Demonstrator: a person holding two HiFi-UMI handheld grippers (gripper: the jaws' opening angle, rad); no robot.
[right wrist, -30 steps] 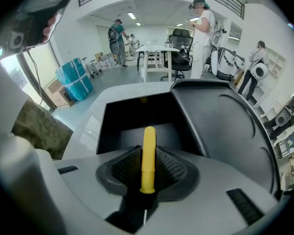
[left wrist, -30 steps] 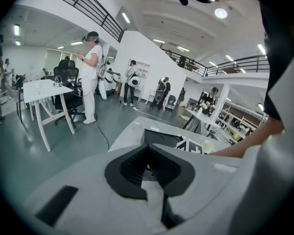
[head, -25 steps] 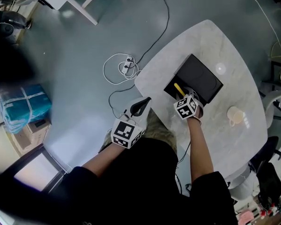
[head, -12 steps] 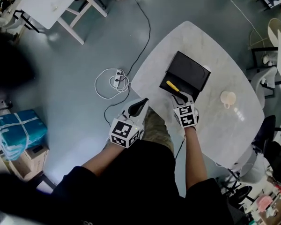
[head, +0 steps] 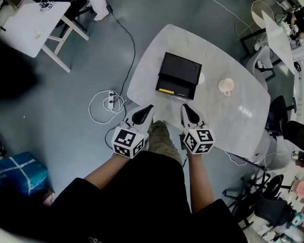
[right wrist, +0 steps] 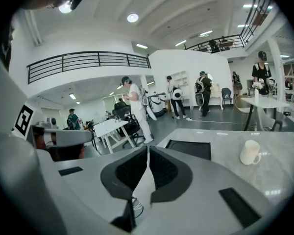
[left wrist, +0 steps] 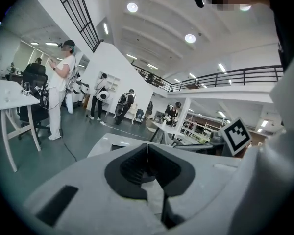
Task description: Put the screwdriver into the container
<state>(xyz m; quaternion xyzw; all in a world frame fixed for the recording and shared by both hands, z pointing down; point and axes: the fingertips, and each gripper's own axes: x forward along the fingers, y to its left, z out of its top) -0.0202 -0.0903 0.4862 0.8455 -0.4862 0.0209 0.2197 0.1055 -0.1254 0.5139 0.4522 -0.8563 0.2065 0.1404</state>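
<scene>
Screwdriver (head: 166,91) now lies inside the container (head: 180,67), along the container wall that is nearest to you, with the yellow handle toward the left (the thin shaft beside it is only a dark line, hard to follow). This is the change that matters. One second ago your right gripper (head: 185,108) stood over the container with the yellow handle just at its tip; now it is drawn back on your side of the container, well apart from it. Its jaws have just been closing with nothing between them. In the right gripper view they are pressed nearly together, only a thin slit is left, and the container shows beyond them on the surface (head: 233,120), with the cup (head: 225,86) to the right of the container.

Your left gripper (head: 147,108) is also on your side of the container, left of the right one. Its jaws are pressed together and empty.

From this I judge that the release is made and the task is finished; you need no further reach toward the container.
</scene>
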